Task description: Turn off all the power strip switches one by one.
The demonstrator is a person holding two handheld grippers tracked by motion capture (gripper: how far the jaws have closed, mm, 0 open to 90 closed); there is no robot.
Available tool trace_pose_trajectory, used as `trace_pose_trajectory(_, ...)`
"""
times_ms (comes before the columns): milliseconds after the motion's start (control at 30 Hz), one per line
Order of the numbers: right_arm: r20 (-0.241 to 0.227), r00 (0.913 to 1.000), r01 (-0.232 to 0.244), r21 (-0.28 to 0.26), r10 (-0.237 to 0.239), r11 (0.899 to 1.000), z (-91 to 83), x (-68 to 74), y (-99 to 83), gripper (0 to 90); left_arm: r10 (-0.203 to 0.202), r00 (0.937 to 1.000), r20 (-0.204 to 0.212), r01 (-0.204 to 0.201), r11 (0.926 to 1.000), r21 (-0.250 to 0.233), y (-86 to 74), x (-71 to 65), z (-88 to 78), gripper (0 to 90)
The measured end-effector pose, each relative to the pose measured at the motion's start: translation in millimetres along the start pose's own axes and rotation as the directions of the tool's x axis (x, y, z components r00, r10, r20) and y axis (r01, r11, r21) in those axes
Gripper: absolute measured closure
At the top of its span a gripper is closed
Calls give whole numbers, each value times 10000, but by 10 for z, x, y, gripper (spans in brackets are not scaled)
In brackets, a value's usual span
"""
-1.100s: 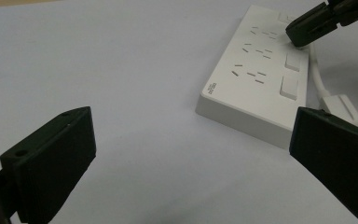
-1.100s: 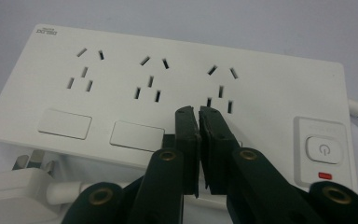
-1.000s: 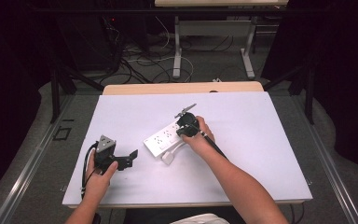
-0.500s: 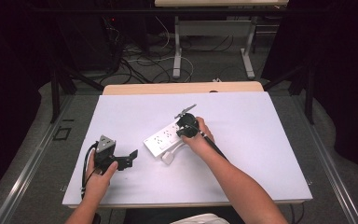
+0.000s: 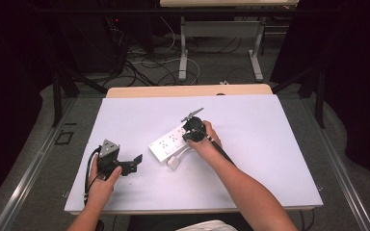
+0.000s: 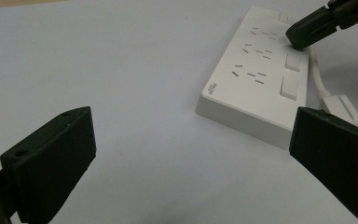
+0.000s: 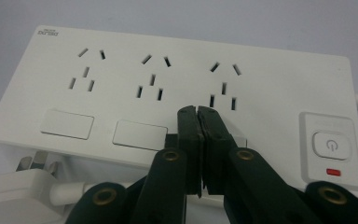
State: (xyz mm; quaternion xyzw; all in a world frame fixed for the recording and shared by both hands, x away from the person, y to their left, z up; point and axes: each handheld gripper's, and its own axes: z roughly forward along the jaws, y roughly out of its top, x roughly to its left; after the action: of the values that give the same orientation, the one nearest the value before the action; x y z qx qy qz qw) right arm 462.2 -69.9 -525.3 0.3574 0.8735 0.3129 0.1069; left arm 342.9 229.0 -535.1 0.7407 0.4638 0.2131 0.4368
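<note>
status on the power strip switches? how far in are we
Done: nothing visibly finished; whether any switch is already flipped can't be told. In hand: the right gripper, jaws shut, presses its tip on the third small switch of the power strip, next to the main power button. The left gripper rests open on the table. Left: possibly the other two switches.

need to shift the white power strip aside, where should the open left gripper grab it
Grip the flat white plastic power strip across its narrow width at the bare logo end, coming from above. That end faces the left gripper and is clear of the switches, the cord and the right gripper.
</note>
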Motion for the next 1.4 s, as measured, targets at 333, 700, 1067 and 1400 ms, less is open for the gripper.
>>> trace_pose_trajectory(333, 121, 9998, -175, -74, 176, 9998, -3, 21, -5, 848, -46, 10000, 1, 46, 10000, -4, 0, 2, 0, 4)
trace_pose_trajectory(700, -255, 9995, -210, -202, 205, 9996, -30, 131, 9, 813, -17, 10000, -5, 17, 10000, 9, 1, 0, 2, 4)
trace_pose_trajectory(1067, -730, 9973, 57, -155, -68, 9999, -2, 304, 30, 795, -27, 10000, -4, 27, 10000, 10, 0, 1, 1, 4)
trace_pose_trajectory(1400, -704, 9973, 226, -25, -227, 9997, 27, 331, 23, 768, -9, 10000, 1, 9, 10000, 50, 2, 0, 1, 4)
